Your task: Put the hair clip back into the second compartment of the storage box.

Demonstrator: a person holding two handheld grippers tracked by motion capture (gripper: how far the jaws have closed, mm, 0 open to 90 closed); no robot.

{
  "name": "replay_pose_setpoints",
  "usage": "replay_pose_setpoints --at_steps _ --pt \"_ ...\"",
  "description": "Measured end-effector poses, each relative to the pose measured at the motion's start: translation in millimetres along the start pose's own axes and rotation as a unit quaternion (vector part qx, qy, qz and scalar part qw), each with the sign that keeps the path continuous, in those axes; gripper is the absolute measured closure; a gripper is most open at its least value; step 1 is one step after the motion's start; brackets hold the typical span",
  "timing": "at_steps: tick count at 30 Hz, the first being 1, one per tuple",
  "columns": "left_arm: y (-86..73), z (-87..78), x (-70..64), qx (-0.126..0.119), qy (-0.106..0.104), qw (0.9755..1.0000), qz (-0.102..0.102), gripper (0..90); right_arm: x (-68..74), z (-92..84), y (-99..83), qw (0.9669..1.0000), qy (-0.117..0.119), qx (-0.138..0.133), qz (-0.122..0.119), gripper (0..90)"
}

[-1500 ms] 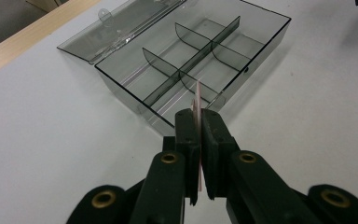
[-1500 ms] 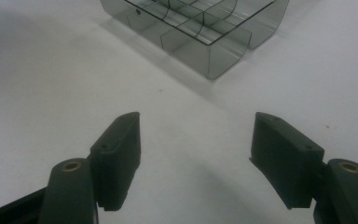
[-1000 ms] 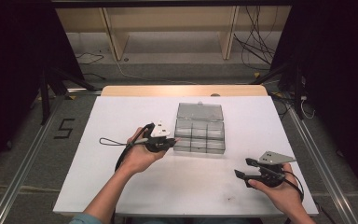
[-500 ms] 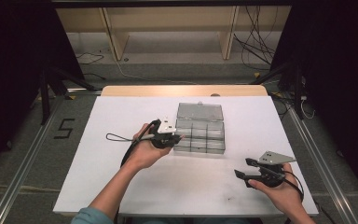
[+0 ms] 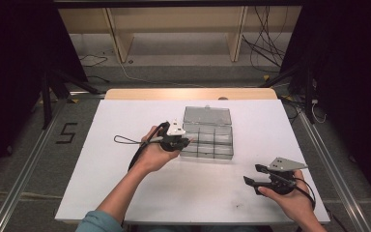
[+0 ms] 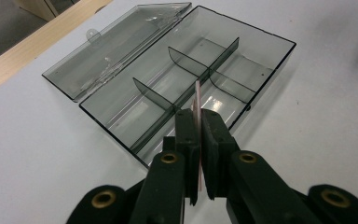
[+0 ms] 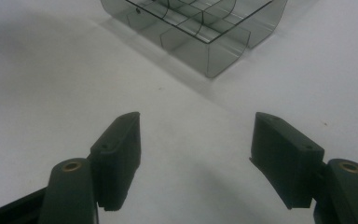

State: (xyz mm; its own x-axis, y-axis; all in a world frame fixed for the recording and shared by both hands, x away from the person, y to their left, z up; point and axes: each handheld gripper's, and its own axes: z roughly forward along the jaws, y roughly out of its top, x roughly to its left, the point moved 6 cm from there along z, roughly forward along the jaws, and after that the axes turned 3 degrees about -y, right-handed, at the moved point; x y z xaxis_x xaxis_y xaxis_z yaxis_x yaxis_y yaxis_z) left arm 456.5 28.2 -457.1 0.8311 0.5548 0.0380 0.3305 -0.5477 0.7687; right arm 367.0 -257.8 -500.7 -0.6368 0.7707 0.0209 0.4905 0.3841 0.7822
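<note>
Since a second ago I see my left hand-held gripper (image 5: 186, 141) has edged right to the box's (image 6: 242, 60) near-left rim. It is clenched on a thin card (image 6: 196, 100), held upright over the box's near wall. The lid (image 6: 116, 44) lies open behind. My right hand-held gripper (image 5: 252, 175) rests released on the table (image 5: 101, 179), well apart.

Thin pale card (image 6: 196, 100) upright above open smoky box (image 6: 261, 56).

The high view looks down from above; both gripper views, close and low, share the compartment box (image 5: 207, 136).
</note>
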Motion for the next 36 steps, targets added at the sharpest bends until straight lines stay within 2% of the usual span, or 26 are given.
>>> replay_pose_setpoints --at_steps 15,36 --pt "6.6 8.4 -1.5 0.007 -0.001 0.9999 0.009 85.8 -0.2 -1.5 -1.8 1.0 -0.002 0.001 0.002 33.7" --pt "19.4 21.5 0.3 0.011 -0.002 0.9999 0.009 85.8 -1.0 -5.9 -4.0 1.0 -0.007 0.0 0.005 33.7"
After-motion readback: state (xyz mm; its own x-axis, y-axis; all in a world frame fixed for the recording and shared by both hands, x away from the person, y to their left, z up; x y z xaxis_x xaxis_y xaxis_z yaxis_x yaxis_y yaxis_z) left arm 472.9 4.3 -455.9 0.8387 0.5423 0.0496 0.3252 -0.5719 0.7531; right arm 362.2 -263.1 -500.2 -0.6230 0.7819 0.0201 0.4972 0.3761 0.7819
